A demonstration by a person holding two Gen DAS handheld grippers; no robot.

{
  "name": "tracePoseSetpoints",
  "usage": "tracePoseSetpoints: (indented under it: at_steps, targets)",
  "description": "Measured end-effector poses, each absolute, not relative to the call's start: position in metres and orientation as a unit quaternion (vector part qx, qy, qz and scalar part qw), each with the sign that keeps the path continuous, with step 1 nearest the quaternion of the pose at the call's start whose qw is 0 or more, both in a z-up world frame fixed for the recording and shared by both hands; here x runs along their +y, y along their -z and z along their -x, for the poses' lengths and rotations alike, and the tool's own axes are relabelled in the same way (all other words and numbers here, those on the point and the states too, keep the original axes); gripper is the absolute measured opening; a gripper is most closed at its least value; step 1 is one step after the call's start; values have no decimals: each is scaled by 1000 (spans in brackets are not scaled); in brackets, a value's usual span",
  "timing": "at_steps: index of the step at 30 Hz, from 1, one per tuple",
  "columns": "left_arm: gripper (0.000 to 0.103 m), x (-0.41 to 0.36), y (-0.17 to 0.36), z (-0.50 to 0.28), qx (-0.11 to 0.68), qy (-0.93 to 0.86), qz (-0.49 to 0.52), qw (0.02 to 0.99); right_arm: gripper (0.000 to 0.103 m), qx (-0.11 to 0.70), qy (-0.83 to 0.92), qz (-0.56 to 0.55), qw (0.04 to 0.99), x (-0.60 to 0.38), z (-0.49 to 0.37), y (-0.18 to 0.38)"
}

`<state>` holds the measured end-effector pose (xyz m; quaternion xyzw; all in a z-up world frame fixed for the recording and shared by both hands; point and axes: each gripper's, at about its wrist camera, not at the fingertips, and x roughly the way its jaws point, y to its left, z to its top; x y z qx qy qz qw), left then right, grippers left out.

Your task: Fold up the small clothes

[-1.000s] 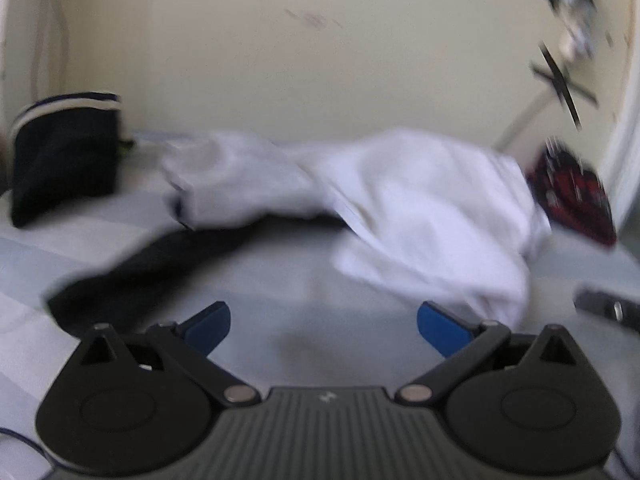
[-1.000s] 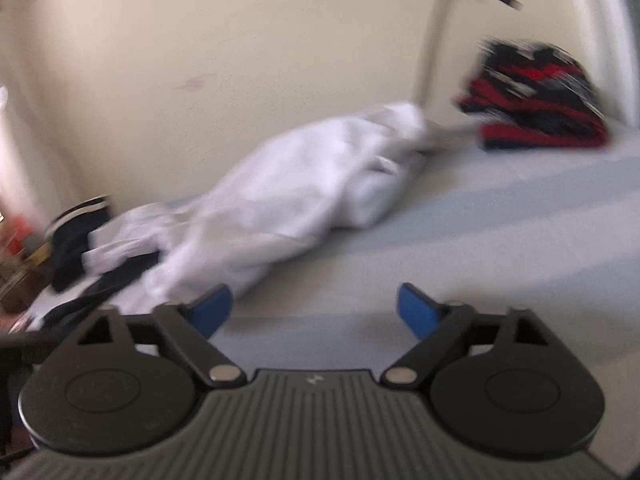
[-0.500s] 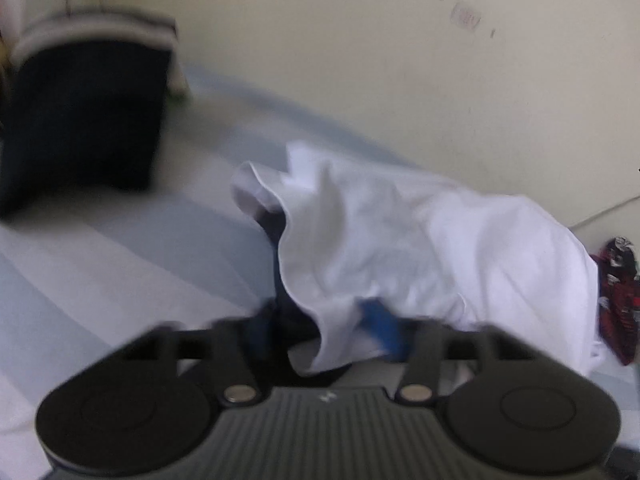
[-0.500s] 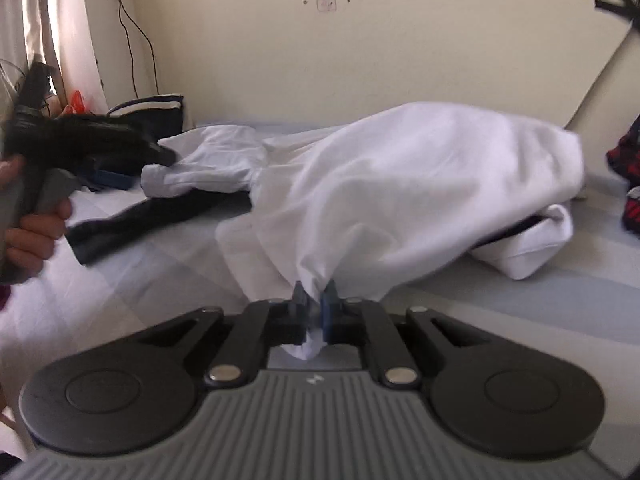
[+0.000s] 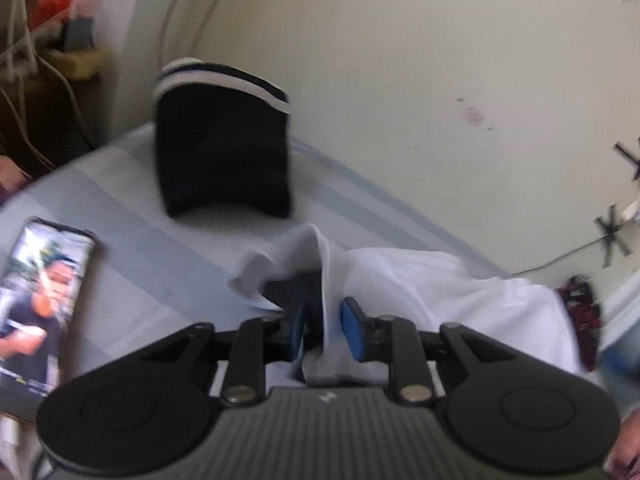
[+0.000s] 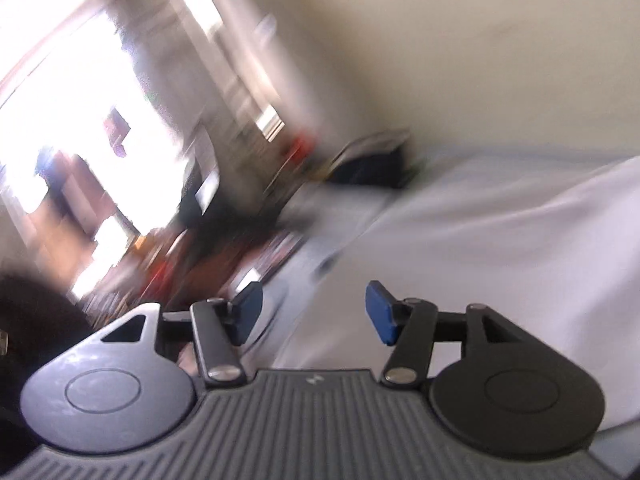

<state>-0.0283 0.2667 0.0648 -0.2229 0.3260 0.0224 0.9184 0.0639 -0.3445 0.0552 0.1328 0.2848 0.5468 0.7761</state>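
- The left gripper (image 5: 323, 330) pinches a fold of the white shirt (image 5: 472, 300); some dark cloth is caught between its blue pads (image 5: 351, 330) too.
- The right gripper (image 6: 314, 314) has just been opening: its jaws stand spread with nothing between them, the white cloth lying under and to the right.
- The shirt lies rumpled on the striped sheet (image 5: 132, 216), from the left gripper out toward 3 o'clock in the left view.
- To do this step well, I judge the left should keep its pinch firm and draw the edge out taut, and the right should retake a matching edge before any fold, so the cloth spreads flat.
- The dark layer may drag along; shaking it free first would help.
- The shirt looks thin, soft and limp, creasing readily; the sheet is smooth, in pale blue bands.
- A dark folded garment (image 5: 224, 148) with white trim sits at 11 o'clock, boxy; a phone (image 5: 40, 300), flat and glossy, lies at 9.
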Motion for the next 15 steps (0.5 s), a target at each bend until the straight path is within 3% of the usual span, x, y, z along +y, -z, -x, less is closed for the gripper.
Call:
tracePoseSetpoints:
  at_steps: [3, 8, 12, 14, 15]
  targets:
    - [55, 262, -74, 14, 313, -27, 191, 930, 80, 253, -388, -160, 871, -383, -104, -63]
    - [61, 226, -86, -60, 313, 14, 132, 940, 81, 282, -209, -151, 924, -411, -176, -48]
    - [65, 195, -54, -138, 377, 27, 82, 922, 79, 321, -175, -156, 918, -418, -201, -19]
    - [65, 180, -36, -160, 409, 53, 74, 908, 39, 344, -190, -155, 906, -415, -186, -8]
    - [65, 172, -28, -167, 420, 63, 64, 903, 6, 357, -210, -155, 897, -410, -179, -5]
